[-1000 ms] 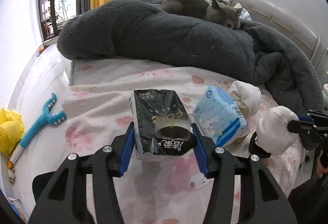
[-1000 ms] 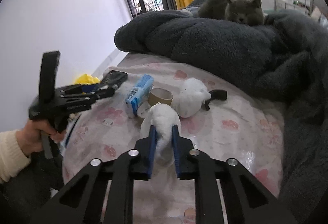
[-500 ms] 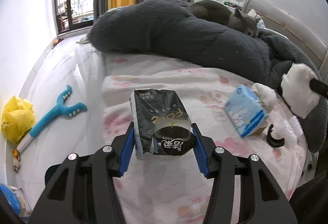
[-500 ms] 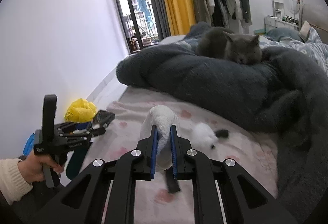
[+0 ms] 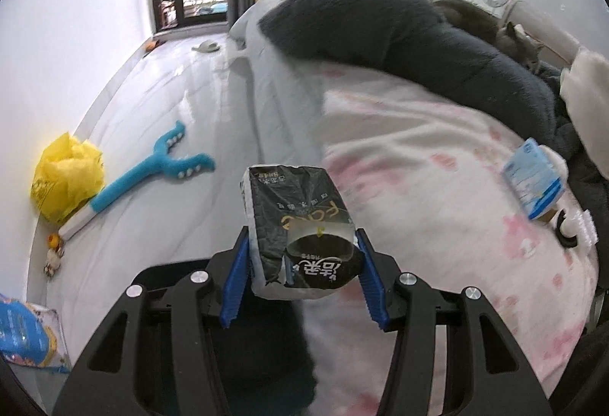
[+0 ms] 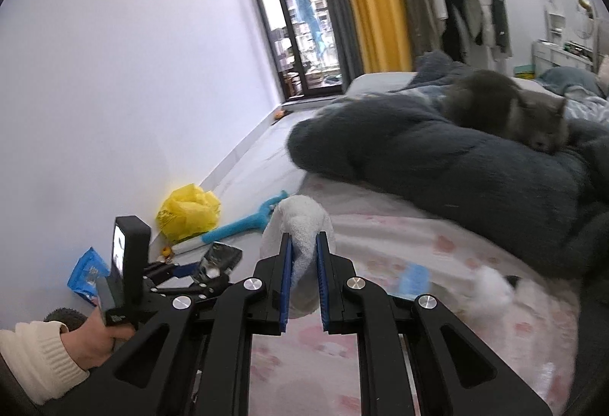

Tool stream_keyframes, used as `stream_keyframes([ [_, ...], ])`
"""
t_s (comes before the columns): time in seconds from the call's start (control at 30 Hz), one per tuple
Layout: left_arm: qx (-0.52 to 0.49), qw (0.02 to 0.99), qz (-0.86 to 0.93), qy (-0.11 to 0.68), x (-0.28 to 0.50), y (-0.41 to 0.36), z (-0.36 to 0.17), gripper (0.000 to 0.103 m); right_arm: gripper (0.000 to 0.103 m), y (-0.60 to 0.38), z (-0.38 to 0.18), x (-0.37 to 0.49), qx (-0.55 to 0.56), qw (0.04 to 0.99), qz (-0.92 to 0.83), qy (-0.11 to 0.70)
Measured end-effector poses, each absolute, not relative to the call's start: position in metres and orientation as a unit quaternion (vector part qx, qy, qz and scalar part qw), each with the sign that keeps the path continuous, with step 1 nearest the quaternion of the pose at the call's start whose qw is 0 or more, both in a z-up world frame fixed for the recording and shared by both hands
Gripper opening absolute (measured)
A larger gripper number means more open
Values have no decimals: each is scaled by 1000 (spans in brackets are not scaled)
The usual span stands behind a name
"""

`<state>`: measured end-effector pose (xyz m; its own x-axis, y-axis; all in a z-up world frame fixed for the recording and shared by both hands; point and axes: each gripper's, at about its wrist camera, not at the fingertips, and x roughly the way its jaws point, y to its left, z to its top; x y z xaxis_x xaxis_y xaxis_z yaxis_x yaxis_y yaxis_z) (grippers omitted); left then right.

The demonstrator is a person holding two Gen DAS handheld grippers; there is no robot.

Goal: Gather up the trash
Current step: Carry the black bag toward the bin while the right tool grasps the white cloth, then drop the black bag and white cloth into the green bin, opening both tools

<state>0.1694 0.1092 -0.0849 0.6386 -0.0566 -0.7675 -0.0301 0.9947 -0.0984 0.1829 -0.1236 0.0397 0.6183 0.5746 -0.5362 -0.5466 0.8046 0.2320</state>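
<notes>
Left gripper grasping a black tissue pack, held over the near edge of the bed. Right gripper clenched on a white sock above the bed's left side. Yellow bag on the floor far left, by the wall

Left gripper, clamped on the black pack, has swung off the bed toward the floor; yellow bag and blue toy now nearer. Right gripper has lifted the white wad off the sheet.
</notes>
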Motion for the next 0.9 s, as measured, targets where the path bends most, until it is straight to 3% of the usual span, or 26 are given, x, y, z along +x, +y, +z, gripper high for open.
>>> stream_keyframes([
  [0.37,-72,872,31,483,150,172,-126,55,13,-34,32,172,-7,870,371,323],
  [0.9,-99,808,39,579,122,222,-179,58,13,85,-40,168,-72,813,404,413],
])
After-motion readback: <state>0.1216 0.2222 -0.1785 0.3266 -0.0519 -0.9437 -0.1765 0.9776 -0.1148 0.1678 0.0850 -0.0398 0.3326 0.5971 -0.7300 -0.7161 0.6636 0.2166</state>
